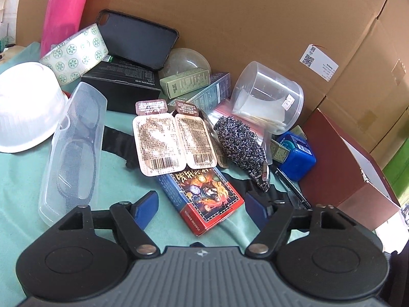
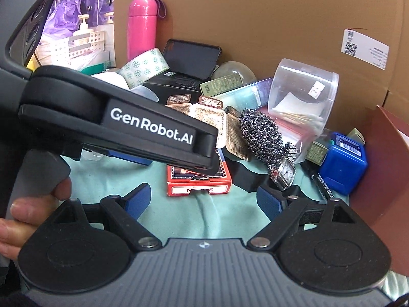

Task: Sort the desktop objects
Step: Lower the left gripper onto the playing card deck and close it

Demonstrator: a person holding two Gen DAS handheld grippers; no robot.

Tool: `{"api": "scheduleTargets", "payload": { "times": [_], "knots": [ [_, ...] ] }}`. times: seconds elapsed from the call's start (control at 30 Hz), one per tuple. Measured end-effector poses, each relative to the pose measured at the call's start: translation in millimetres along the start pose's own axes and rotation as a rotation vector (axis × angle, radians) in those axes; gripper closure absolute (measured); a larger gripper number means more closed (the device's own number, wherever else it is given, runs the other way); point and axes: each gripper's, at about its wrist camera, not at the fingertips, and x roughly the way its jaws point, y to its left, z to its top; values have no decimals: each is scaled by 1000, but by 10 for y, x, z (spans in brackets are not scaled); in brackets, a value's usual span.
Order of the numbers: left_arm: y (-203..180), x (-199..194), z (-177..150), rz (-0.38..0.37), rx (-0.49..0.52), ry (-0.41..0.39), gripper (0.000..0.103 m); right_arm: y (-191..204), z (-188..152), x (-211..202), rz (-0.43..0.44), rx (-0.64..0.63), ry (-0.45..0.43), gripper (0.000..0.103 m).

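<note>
A red card box (image 1: 204, 199) lies on the green cloth between the open fingers of my left gripper (image 1: 202, 207), its near end level with the blue pads. In the right wrist view the card box (image 2: 199, 186) lies ahead of my open, empty right gripper (image 2: 204, 199), and the left gripper's body (image 2: 122, 122) hovers over it. Behind it lie two sealed sauce packs (image 1: 173, 143), a metal scrubber (image 1: 242, 143), a wristwatch (image 2: 285, 174), a clear glasses case (image 1: 74, 151) and a clear tub (image 1: 268, 97).
A white bowl (image 1: 25, 107), patterned tape roll (image 1: 76, 53), black box (image 1: 122, 81), phone case (image 1: 138, 41) and pink bottle (image 1: 66, 12) crowd the back left. A blue box (image 1: 296, 153) and a dark red box (image 1: 345, 163) stand right. Cardboard walls (image 1: 255, 25) close the back.
</note>
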Motion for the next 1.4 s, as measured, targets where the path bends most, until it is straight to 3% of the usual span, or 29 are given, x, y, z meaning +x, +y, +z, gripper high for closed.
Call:
{"api": "scheduleTargets", "payload": {
  "times": [0.33,0.5,0.63,0.9,1.4],
  "knots": [
    [35,43,26,-19,-3,18,38,-4,42,158,9,-17,20,29],
    [45,61,32,-23,-1,15,41,-8,63,205,22,-8,16,30],
    [48,73,31,-20,8,12,47,-32,72,216,39,11,13,43],
    [46,82,24,1,33,4,59,-60,70,229,39,31,14,44],
    [-258,-48,-152,-69,142,76,71,-161,-115,-91,-6,-16,36,44]
  ]
}}
